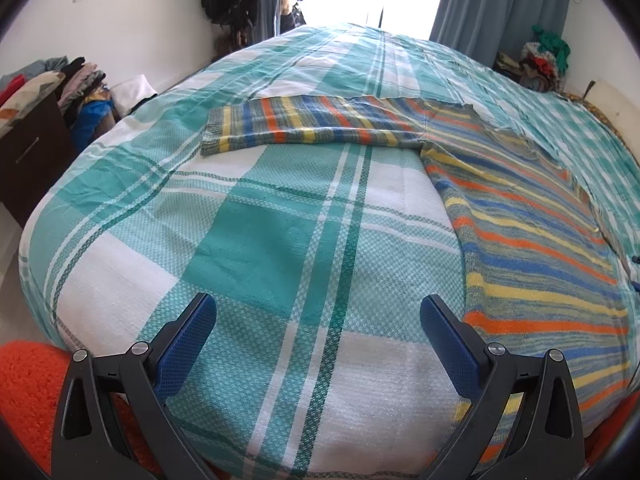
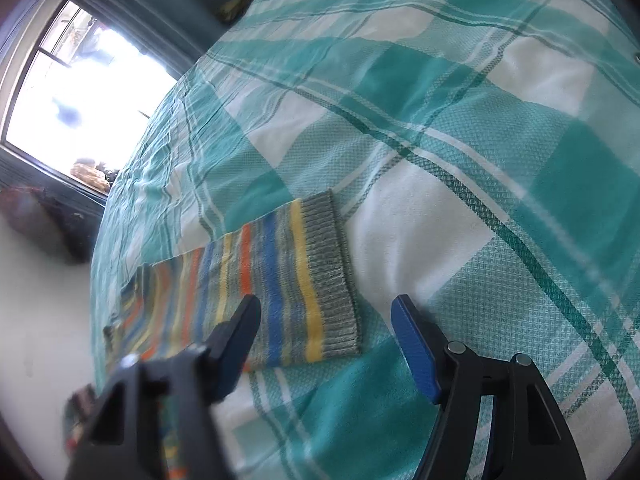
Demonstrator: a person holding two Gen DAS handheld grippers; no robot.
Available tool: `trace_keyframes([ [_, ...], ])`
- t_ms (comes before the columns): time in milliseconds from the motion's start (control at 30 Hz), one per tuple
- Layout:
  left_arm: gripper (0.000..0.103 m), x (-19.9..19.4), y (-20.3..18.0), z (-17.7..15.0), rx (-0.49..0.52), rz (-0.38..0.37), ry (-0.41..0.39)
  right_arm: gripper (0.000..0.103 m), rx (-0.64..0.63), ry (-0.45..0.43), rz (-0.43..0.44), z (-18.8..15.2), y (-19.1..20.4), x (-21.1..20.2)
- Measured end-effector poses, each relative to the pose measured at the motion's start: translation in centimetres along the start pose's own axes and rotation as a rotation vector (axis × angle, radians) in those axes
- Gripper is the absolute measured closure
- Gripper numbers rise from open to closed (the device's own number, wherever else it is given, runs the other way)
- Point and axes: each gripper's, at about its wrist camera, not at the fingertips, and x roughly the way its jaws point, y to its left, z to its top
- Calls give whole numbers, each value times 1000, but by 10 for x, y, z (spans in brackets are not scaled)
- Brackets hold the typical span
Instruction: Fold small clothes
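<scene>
Left wrist view shows the bed (image 1: 280, 240) under its teal-and-white checked sheet, with the striped sweater (image 1: 520, 216) lying flat from twelve toward four o'clock, one sleeve (image 1: 280, 128) stretched left. The left gripper (image 1: 318, 312) hovers at six o'clock, fingers spread, holding nothing. The right gripper (image 2: 326, 312) likewise gapes empty above the sleeve's grey cuff (image 2: 332, 276).

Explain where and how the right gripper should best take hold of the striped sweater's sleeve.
Probably at the grey ribbed cuff, the sleeve's free end, lying flat on the bedspread. The open right gripper already points at it, so come down from above and pinch the cuff's edge. The striped sweater lies spread flat.
</scene>
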Motion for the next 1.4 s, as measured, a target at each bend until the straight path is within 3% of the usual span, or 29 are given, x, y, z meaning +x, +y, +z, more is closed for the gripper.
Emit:
trace_keyframes([
  [167, 1, 9, 0, -1, -4, 3, 28, 38, -17, -6, 7, 9, 2, 17],
  [233, 1, 10, -2, -2, 7, 8, 28, 49, -68, 19, -49, 9, 8, 26],
  [267, 1, 10, -4, -2, 12, 9, 30, 71, -86, 33, -68, 9, 9, 29],
  [300, 1, 10, -4, -2, 14, 8, 31, 100, -81, 59, -59, 10, 9, 31],
  [433, 1, 9, -4, -2, 13, -6, 27, 100, -141, -49, -72, 13, 40, 0],
  [567, 1, 8, -4, -2, 6, -27, 25, 100, -303, -81, 147, -2, 134, -34],
  [767, 1, 2, -3, 0, 0, -41, 12, 99, -522, 71, 495, -78, 309, -8],
  [833, 1, 0, 1, 1, -13, -40, 12, 86, -575, 143, 523, -101, 345, 17],
  [867, 1, -1, 3, 1, -22, -38, 12, 55, -596, 162, 506, -109, 354, 26],
  [900, 1, -2, 6, 1, -35, -40, 12, 44, -602, 159, 508, -115, 354, 28],
  [967, 1, -4, 12, 1, -62, -52, 10, 44, -594, 163, 526, -114, 347, 28],
  [1033, 1, -4, 15, 2, -83, -63, 10, 44, -583, 153, 472, -106, 329, 27],
  [1167, 1, 3, 12, 3, -82, -70, 28, 58, -517, 244, 362, -95, 280, 51],
  [1233, 1, 3, 7, 2, -61, -63, 29, 58, -478, 291, 277, -101, 251, 73],
  [1300, 1, 3, 1, 0, -31, -50, 28, 60, -457, 295, 107, -108, 220, 92],
  [1367, 1, 2, -2, -2, -6, -33, 28, 90, -408, 259, 101, -111, 197, 88],
  [1400, 1, 1, -2, -3, 1, -31, 25, 90, -401, 228, 117, -113, 192, 77],
])
